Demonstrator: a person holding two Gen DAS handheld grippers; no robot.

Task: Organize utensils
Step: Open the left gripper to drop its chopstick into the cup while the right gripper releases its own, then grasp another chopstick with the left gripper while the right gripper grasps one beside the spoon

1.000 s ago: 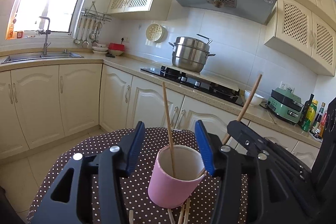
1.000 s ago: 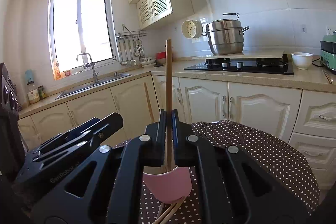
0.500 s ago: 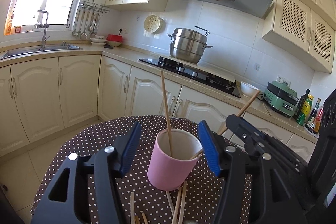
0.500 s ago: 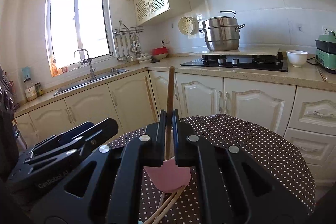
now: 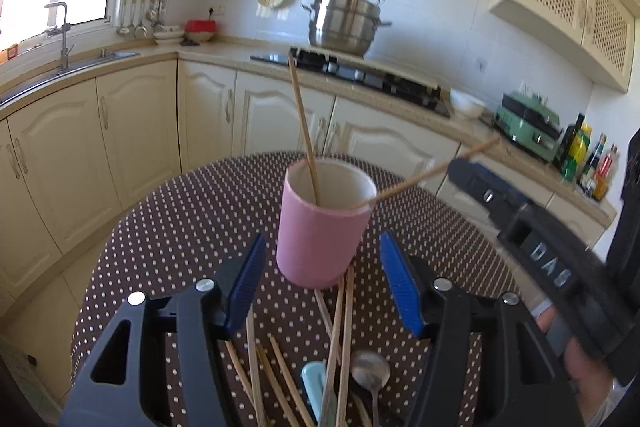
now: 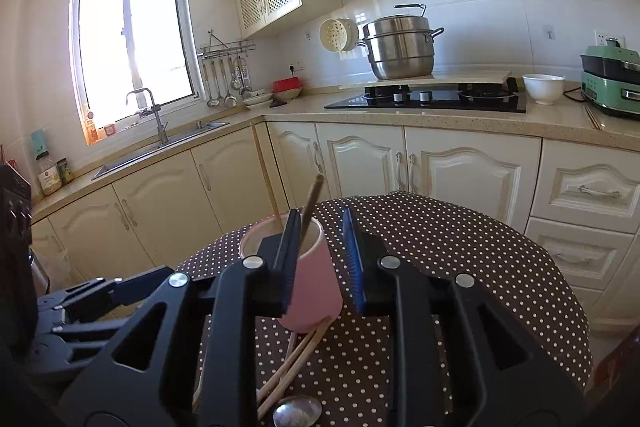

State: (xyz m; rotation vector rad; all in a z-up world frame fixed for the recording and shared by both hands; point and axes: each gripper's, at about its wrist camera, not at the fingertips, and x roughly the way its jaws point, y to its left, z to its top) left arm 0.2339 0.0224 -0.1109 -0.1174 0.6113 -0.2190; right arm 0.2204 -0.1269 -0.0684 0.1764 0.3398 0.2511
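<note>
Two wooden chopsticks stand in the pink cylindrical cup (image 5: 325, 223) on the dotted desk (image 5: 180, 227).
Loose wooden chopsticks (image 5: 340, 331) lie lengthwise just beneath the wide-open, empty left tool (image 5: 322, 287), nearer than the open, empty right tool (image 6: 320, 259).

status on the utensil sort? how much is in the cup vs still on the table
Done: two chopsticks stand in the pink cup. In hand: nothing. The right gripper is open beside the cup and the left gripper is open in front of it. Left: several loose chopsticks, a metal spoon and a light blue utensil lie on the dotted tablecloth.
</note>
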